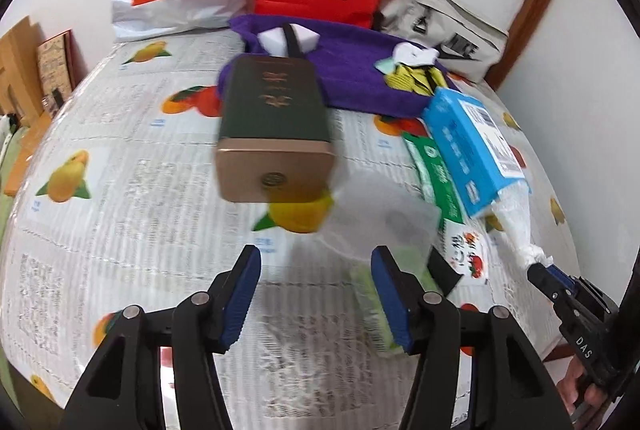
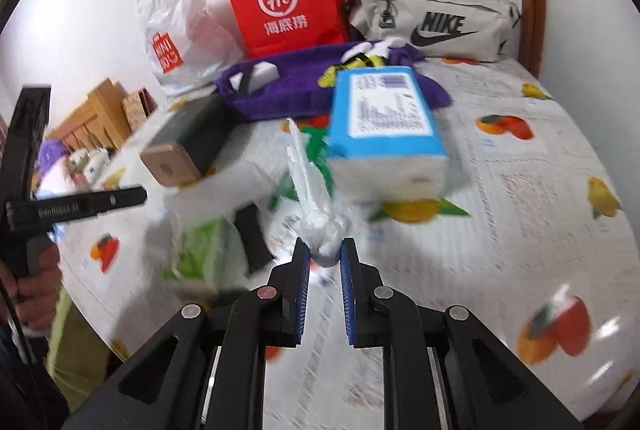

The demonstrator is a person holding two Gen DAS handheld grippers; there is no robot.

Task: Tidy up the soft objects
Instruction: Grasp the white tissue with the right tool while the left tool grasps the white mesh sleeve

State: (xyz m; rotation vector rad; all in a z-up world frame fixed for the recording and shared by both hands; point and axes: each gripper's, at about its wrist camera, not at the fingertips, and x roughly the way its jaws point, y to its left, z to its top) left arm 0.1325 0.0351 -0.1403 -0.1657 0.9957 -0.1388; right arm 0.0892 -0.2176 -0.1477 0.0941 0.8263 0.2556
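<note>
While clenched on the twisted plastic tail [image 2: 320,226] of the blue tissue pack [image 2: 382,118], lying right of centre on the desk [image 2: 520,158], right tool [image 2: 324,250]: pull low and slow to avoid tearing. Left tool [image 1: 316,266] released, near the green pack [image 1: 372,290]: steady it.

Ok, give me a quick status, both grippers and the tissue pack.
Left gripper open, empty. Right gripper shut on plastic tail of blue tissue pack. Green packs and dark green tin crowd alongside.
</note>
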